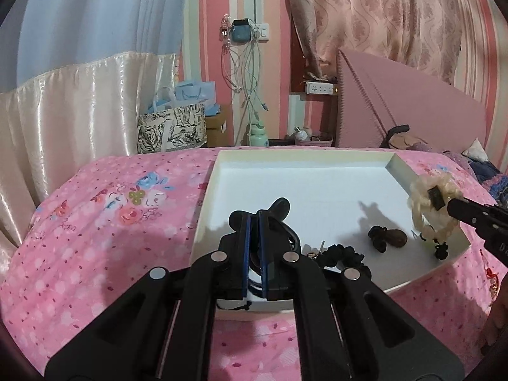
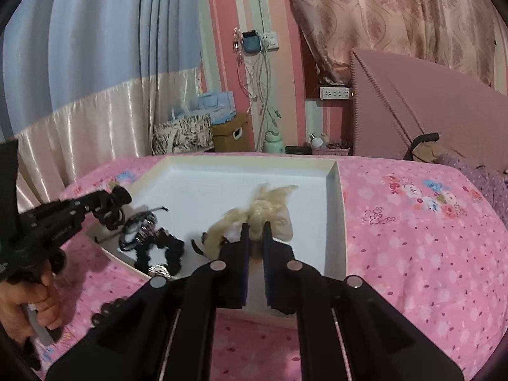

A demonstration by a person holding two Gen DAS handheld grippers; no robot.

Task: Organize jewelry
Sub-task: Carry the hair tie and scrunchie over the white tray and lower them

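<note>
A shallow white box (image 1: pixel 317 154) (image 2: pixel 339 197) lies on a pink floral bedspread. My left gripper (image 1: pixel 254 217) (image 2: pixel 122 195) hangs over the box's near left corner, shut on a black looped hair tie (image 1: pixel 279 206) (image 2: pixel 111 217). My right gripper (image 2: pixel 255 225) (image 1: pixel 436 198) is over the box's right side, shut on a cream fluffy scrunchie (image 2: pixel 270 212) (image 1: pixel 428 219). On the box floor lie a black scrunchie (image 1: pixel 344 254) (image 2: pixel 170 250), a dark brown piece (image 1: pixel 389 238) and dark bracelets (image 2: pixel 143 231).
The bedspread (image 1: pixel 95 222) runs out on all sides of the box. A pink headboard (image 1: pixel 412 104) stands at the back right. Past the bed's far edge are gift bags (image 1: pixel 171 127) and a green bottle (image 1: pixel 257 136). A hand (image 2: pixel 35 301) grips the left gripper's handle.
</note>
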